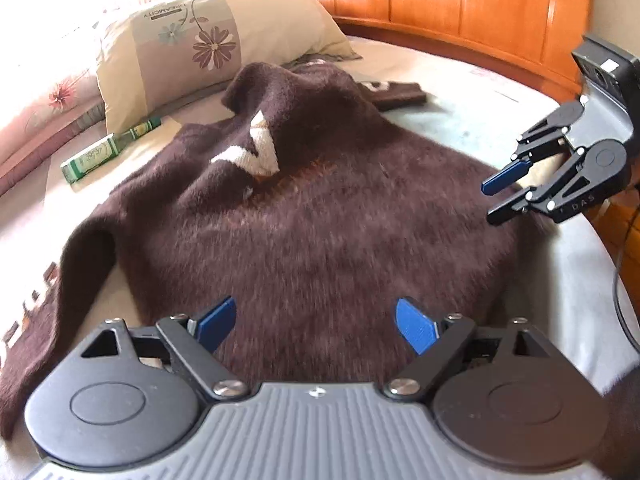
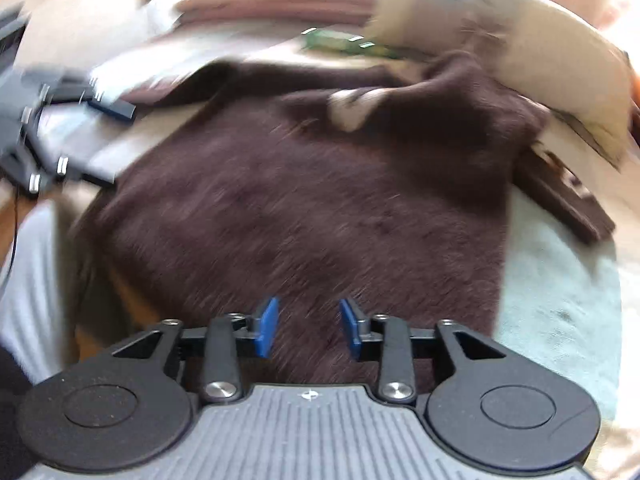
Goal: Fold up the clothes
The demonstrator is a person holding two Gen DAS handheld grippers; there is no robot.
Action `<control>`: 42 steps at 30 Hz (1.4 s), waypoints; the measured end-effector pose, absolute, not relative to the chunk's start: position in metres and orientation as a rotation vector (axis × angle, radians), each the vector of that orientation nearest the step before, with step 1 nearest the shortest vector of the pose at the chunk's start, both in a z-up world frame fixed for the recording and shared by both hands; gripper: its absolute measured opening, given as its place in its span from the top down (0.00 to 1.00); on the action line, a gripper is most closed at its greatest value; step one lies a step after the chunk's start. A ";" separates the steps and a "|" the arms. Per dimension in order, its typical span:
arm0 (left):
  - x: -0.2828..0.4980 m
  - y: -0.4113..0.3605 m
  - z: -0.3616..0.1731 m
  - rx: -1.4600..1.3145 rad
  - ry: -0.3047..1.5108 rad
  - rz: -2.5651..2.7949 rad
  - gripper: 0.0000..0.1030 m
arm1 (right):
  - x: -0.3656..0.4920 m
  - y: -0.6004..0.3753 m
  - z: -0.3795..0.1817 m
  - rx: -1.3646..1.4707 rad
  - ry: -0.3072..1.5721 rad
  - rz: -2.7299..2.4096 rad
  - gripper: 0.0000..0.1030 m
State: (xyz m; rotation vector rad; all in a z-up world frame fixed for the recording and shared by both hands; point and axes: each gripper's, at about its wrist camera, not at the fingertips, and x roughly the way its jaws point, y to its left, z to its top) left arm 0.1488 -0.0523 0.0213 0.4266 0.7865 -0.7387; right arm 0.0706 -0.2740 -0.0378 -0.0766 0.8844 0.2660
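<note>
Lying spread out across the middle of the bed [image 1: 460,80] is a fuzzy dark brown sweater [image 1: 320,220], with its collar end bunched up toward the headboard edge and a white V-shaped marking [image 1: 256,152] showing near the neck. One sleeve trails off toward the bed's left edge, and it has pale block markings on it (can't read them, too smeared).

The left gripper [image 1: 314,326] sits low over the hem end of the sweater, blue-padded fingers [image 1: 416,326] spread wide with nothing between them. I can't tell whether they touch the fabric.

The right gripper [image 1: 490,204] is over by the sweater's right edge, near the bed's right side, fingers only narrowly apart and empty as far as I can see. From its own camera (super motion-blurred, so take it with salt) its blue pads [image 2: 266,328] show a modest gap with just brown fuzz behind them.

A cream pillow [image 1: 200,52] with purple flowers lies at the head of the bed beside the wooden headboard [image 1: 480,4]. Just in front of the pillow there's a green and white box [image 1: 108,152], apart from the sweater. A folded dark brown piece [image 1: 396,94] sits near the collar, toward the headboard.
</note>
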 end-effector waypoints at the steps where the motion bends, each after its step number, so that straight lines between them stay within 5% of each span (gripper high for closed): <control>1: 0.157 -0.057 0.016 0.410 0.789 -0.731 0.15 | 0.078 -0.276 -0.043 -0.064 0.875 0.250 0.36; 8: 0.200 -0.020 -0.058 0.210 0.986 -0.553 0.15 | 0.085 -0.305 -0.087 -0.023 0.927 0.158 0.31; 18: 0.231 -0.021 -0.012 0.205 0.898 -0.619 0.14 | 0.105 -0.326 -0.052 0.078 0.843 0.121 0.27; 30: 0.371 -0.016 -0.065 0.073 0.932 -0.456 0.15 | 0.285 -0.359 -0.087 0.244 0.886 -0.114 0.26; 42: 0.432 -0.023 -0.065 0.088 0.939 -0.428 0.16 | 0.331 -0.375 -0.083 0.226 0.861 -0.139 0.25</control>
